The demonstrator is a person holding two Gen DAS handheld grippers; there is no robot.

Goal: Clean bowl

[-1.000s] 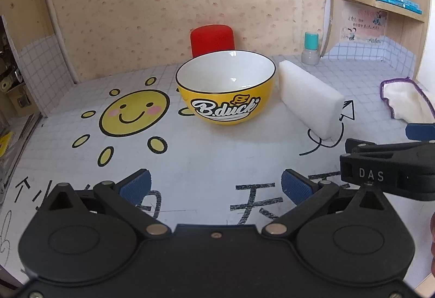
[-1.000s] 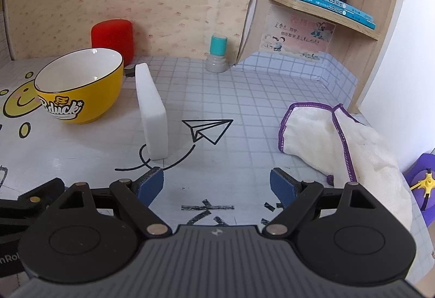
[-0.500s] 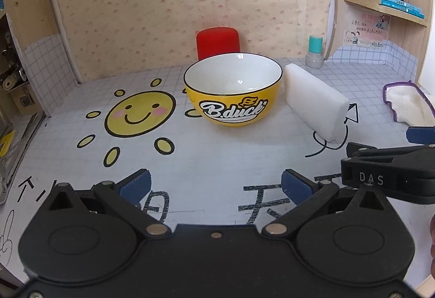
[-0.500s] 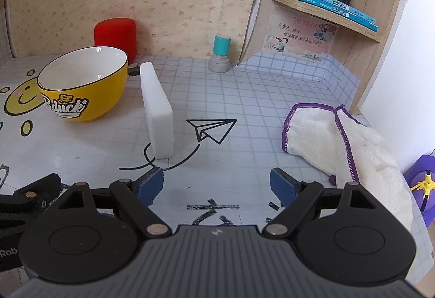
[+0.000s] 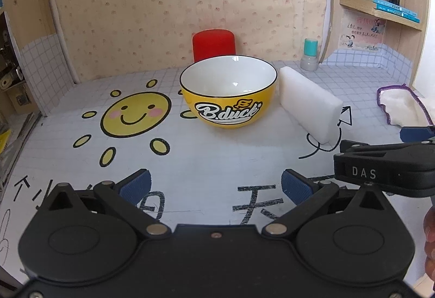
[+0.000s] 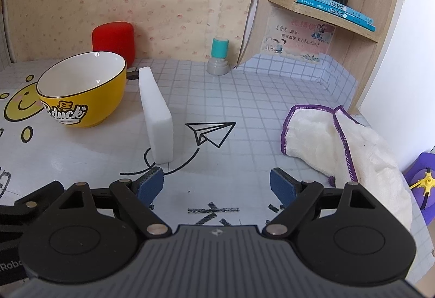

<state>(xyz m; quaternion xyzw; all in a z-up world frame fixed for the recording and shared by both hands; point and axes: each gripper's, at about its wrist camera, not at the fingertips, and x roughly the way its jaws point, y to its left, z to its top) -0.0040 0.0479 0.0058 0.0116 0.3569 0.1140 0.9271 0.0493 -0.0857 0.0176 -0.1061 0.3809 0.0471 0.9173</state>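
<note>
A yellow bowl with a white inside and "B.duck" lettering stands upright on the printed table, straight ahead of my left gripper, which is open and holds nothing. A white sponge block stands on its edge just right of the bowl. In the right wrist view the bowl is at the left and the sponge rises just beyond my right gripper, nearest its left finger. That gripper is open and holds nothing.
A red cup stands behind the bowl near the wall. A teal-capped bottle sits at the back. A cream cloth with purple trim lies at the right. A wooden shelf holds books and a dark bottle.
Both grippers have tilted or drawn back slightly, so the bowl and sponge sit a little lower and smaller in view. Nothing on the table has moved and both grippers stay open.
</note>
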